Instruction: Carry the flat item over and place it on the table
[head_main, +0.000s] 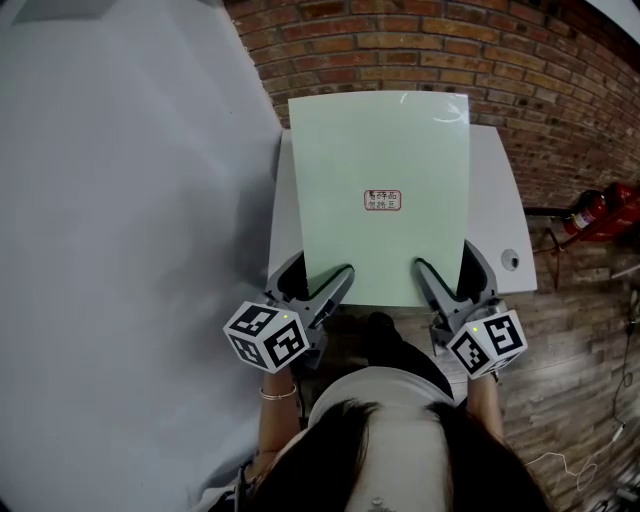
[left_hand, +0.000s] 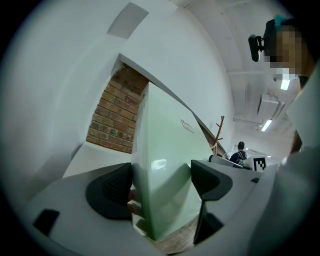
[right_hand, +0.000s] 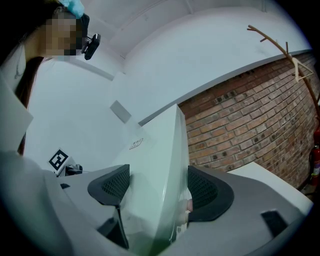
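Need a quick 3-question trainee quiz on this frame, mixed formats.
1. True or false: only the right claw clamps the green board.
2. The label on the board sits: A) at a corner, B) near the middle, C) at the near edge.
3. Fill in: the red object at the head view's far right is a fire ____.

Key: 1 false, the left claw clamps it too; 2 B; 3 extinguisher.

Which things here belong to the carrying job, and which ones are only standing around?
Belong to the job: pale green board, gripped at its near edge by the left tool and the right tool; white table below it.
Only standing around: red fire extinguisher; brick wall.
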